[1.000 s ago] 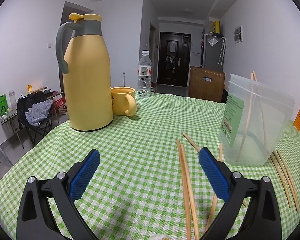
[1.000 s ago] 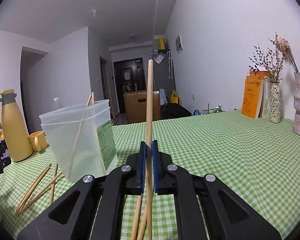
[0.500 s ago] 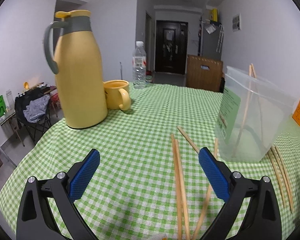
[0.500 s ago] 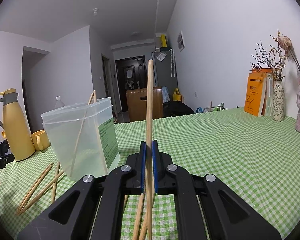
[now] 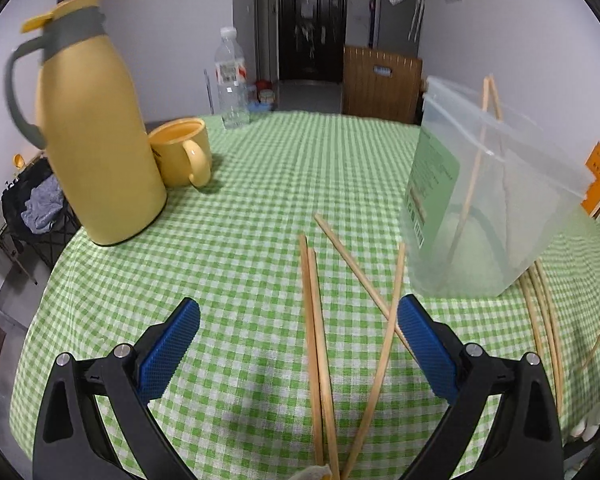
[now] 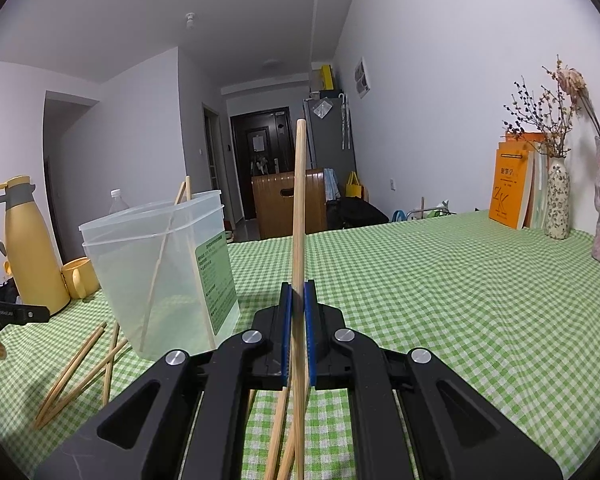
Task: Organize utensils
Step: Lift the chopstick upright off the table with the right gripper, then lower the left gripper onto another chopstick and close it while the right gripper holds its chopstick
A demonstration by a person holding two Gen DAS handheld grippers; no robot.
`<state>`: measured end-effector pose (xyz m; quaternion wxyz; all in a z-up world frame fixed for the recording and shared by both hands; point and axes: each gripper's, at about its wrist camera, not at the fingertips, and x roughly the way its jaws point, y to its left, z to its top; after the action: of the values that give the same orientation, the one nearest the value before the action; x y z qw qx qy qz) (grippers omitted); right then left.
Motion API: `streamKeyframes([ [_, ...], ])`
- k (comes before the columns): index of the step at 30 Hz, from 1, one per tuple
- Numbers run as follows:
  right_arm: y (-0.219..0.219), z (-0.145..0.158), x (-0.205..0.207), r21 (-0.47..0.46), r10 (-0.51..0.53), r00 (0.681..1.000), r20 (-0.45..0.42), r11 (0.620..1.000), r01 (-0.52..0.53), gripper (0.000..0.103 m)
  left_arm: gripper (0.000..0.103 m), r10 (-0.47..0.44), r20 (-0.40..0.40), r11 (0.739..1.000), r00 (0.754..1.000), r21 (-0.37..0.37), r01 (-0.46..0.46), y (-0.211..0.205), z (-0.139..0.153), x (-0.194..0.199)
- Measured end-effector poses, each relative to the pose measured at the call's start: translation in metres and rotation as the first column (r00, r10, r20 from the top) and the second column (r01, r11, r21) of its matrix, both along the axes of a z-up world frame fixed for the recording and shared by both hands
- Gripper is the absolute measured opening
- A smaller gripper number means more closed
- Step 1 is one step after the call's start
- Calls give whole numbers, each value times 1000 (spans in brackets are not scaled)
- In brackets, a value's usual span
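Several wooden chopsticks (image 5: 315,320) lie loose on the green checked tablecloth (image 5: 239,264), some crossed. My left gripper (image 5: 297,314) hangs open above them, tilted down, with a pair of them between its blue pads (image 5: 424,344) but untouched. A clear plastic container (image 5: 488,208) to the right holds two chopsticks leaning inside. In the right wrist view my right gripper (image 6: 298,292) is shut on one upright chopstick (image 6: 298,208), to the right of the container (image 6: 159,272). More chopsticks (image 6: 75,372) lie at the container's left foot.
A yellow thermos jug (image 5: 87,132), a yellow mug (image 5: 181,152) and a water bottle (image 5: 231,80) stand at the left and back. Orange books (image 6: 512,188) and two vases (image 6: 558,200) stand at the far right. The table edge curves close on the left.
The left gripper has tipped downward and shifted, so the loose chopsticks now lie between its fingers. The right gripper keeps still with its chopstick.
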<state>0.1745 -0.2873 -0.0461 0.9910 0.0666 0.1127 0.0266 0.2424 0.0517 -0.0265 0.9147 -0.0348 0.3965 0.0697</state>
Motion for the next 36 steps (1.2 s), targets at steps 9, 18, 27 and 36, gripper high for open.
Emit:
streamKeyframes([
  [9,-2,0,0,8,5,1000,0,1000,-5,7,78,19,-234,1000,972,9,-17,7,-29,49],
  [18,-4,-1,1,19,17,1000,-3,1000,-17,7,51,14,-355,1000,935,9,-12,11,-55,52],
  [27,-3,-1,1,21,18,1000,-3,1000,-17,7,45,5,-381,1000,925,19,3,14,-58,45],
  [36,-3,0,1,20,18,1000,-2,1000,-18,7,43,-24,-405,997,914,60,52,1,-64,45],
])
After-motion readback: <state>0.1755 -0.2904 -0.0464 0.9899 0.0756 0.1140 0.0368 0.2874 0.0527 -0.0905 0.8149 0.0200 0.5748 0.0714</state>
